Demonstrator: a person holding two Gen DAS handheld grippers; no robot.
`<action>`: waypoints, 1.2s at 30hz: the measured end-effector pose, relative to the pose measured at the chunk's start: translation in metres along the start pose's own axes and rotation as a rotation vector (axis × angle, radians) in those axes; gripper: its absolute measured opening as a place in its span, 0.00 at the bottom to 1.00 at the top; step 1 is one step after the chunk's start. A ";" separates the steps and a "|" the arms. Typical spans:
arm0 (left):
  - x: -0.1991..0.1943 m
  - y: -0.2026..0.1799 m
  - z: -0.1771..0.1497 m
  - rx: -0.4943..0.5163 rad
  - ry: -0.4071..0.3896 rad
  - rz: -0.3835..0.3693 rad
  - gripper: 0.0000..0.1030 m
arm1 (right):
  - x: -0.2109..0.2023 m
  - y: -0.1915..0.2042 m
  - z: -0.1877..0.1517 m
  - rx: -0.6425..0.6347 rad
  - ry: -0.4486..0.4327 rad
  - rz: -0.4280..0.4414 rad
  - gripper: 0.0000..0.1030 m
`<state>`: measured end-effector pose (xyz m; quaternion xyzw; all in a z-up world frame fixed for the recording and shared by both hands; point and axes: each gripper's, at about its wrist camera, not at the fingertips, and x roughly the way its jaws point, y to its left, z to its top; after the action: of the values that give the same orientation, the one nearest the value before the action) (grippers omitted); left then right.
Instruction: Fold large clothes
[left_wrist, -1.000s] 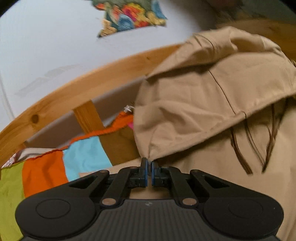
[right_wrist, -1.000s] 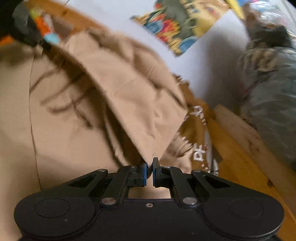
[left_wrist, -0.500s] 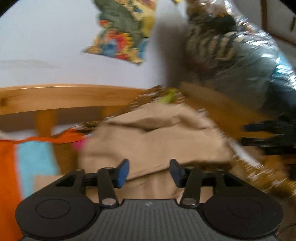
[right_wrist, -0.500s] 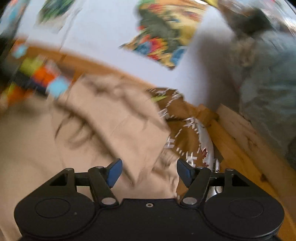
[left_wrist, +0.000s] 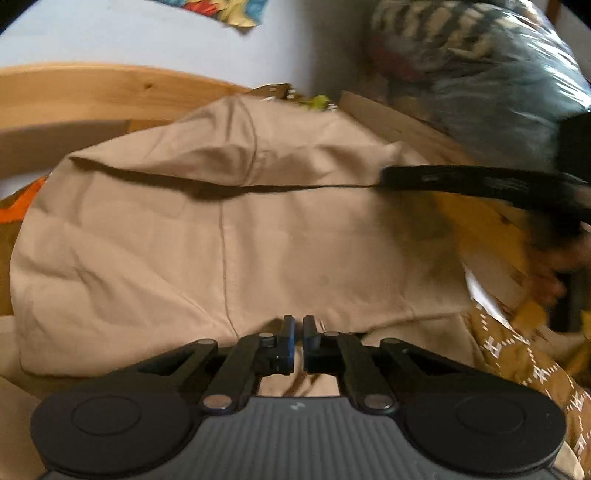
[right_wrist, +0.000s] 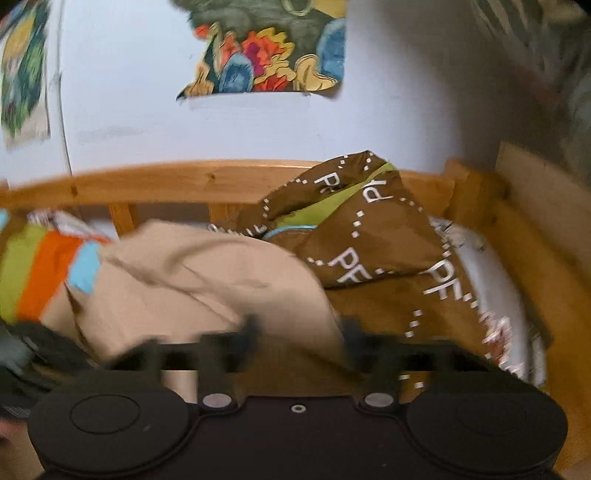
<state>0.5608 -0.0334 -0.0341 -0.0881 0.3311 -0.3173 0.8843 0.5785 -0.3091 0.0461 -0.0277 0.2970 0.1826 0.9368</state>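
Working over a beige garment (left_wrist: 258, 240) spread in front of the wooden bed rail (left_wrist: 92, 88), upper part doubled over, with a long fold edge running roughly parallel to the rail. Holding the left gripper (left_wrist: 298, 332) at the garment's near hem, on the side away from the rail, jaws drawn together to a sliver of gap, no cloth visibly pinched there. Pointing the right gripper (right_wrist: 301, 332) toward the rail from over the garment's right end; fingers (right_wrist: 251, 328) blurring and standing apart, having just been closing, with beige cloth showing behind them but nothing pressed between the pads. Appearing in the left wrist view as a dark bar reaching in level with the fold edge, short of the rail, with a hand (left_wrist: 550, 280) gripping it farther back. Crowding the garment's right side, up against the rail's corner post: a brown printed cloth (right_wrist: 369, 240) with white letters and dotted lines. Lying at the garment's left, just below the rail: a striped cloth (right_wrist: 44, 273) in green, orange and blue. Hanging on the pale wall above the rail: a colourful poster (right_wrist: 266, 55). Bulging beyond the rail's right end: a plastic-wrapped bundle (left_wrist: 498, 74).
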 end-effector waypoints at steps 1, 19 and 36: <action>0.004 0.002 -0.001 -0.013 -0.005 0.018 0.03 | -0.005 0.005 0.000 0.000 -0.024 0.004 0.11; -0.118 0.033 -0.155 -0.278 0.083 0.113 0.05 | -0.134 0.137 -0.177 -0.743 -0.149 0.018 0.06; -0.149 0.056 -0.069 -0.461 -0.192 0.117 0.46 | -0.125 0.024 -0.171 0.258 -0.009 0.035 0.54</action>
<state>0.4584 0.1070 -0.0282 -0.2980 0.3136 -0.1718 0.8851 0.3822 -0.3547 -0.0220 0.0991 0.3143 0.1594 0.9306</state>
